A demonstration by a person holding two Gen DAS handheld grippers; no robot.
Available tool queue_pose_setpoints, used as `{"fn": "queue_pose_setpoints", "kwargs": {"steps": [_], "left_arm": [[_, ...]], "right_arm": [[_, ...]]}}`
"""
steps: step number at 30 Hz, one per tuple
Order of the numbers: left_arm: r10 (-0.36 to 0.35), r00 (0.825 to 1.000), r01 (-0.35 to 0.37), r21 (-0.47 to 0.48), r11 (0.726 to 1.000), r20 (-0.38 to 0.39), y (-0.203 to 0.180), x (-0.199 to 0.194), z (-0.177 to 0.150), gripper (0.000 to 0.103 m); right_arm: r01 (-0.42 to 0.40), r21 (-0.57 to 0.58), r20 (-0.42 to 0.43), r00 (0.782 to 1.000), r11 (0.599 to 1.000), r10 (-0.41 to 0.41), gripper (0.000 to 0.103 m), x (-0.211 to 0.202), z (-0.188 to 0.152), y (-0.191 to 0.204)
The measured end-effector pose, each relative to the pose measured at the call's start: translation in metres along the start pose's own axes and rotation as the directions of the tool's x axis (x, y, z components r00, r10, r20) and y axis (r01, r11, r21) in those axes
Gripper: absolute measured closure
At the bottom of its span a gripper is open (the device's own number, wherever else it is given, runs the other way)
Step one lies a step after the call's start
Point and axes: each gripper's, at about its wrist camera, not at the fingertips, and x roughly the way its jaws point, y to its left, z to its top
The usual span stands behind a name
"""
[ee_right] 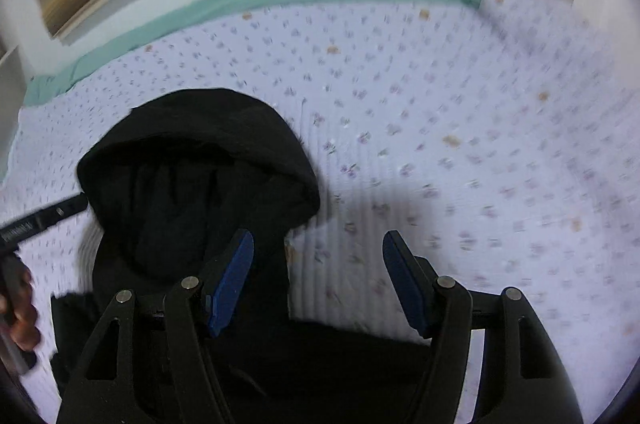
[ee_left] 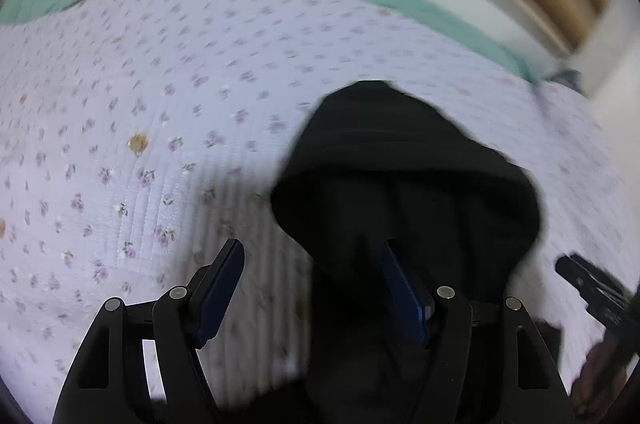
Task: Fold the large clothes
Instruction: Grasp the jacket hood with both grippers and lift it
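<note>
Right wrist view shows the right gripper point(ee_right: 318, 280) and left gripper point(ee_left: 312, 288) both spread, grasping nothing, above the black hoodie point(ee_right: 192, 183): a blurred, hasty pinch may bunch its hood.

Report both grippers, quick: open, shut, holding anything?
Left gripper: open, holding nothing; the black hooded garment lies under its right finger.
Right gripper: open, holding nothing, over the floral bedspread.
</note>
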Motion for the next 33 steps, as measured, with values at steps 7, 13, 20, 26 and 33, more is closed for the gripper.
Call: {"fn": "queue_pose_setpoints", "kwargs": {"steps": [7, 13, 20, 26, 33], "left_arm": [[-0.049, 0.999, 0.048, -0.132, 0.990, -0.007, 0.025, 0.031, 0.023, 0.088], [-0.205, 0.979, 0.201, -0.139, 0.970, -0.012, 0.053, -0.013, 0.017, 0.084], [-0.125, 0.981, 0.117, -0.062, 0.991, -0.150, 0.070, 0.066, -0.014, 0.073], [-0.036, 0.993, 0.048, 0.108, 0.993, -0.114, 0.053, 0.030, -0.023, 0.069], [-0.099, 0.992, 0.107, 0.119, 0.987, -0.072, 0.065, -0.047, -0.032, 0.068]], "right_arm": [[-0.058, 0.010, -0.084, 0.995, 0.998, 0.059, 0.093, 0.058, 0.025, 0.003], [-0.107, -0.009, 0.069, 0.992, 0.994, 0.107, 0.096, -0.009, 0.021, -0.014], [-0.086, -0.001, -0.164, 0.983, 0.996, 0.085, 0.096, 0.093, -0.014, -0.018], [-0.076, -0.103, -0.157, 0.986, 0.992, 0.060, 0.064, 0.054, -0.016, -0.022], [-0.136, -0.118, -0.039, 0.990, 0.984, 0.133, 0.041, -0.029, -0.008, -0.038]]}}
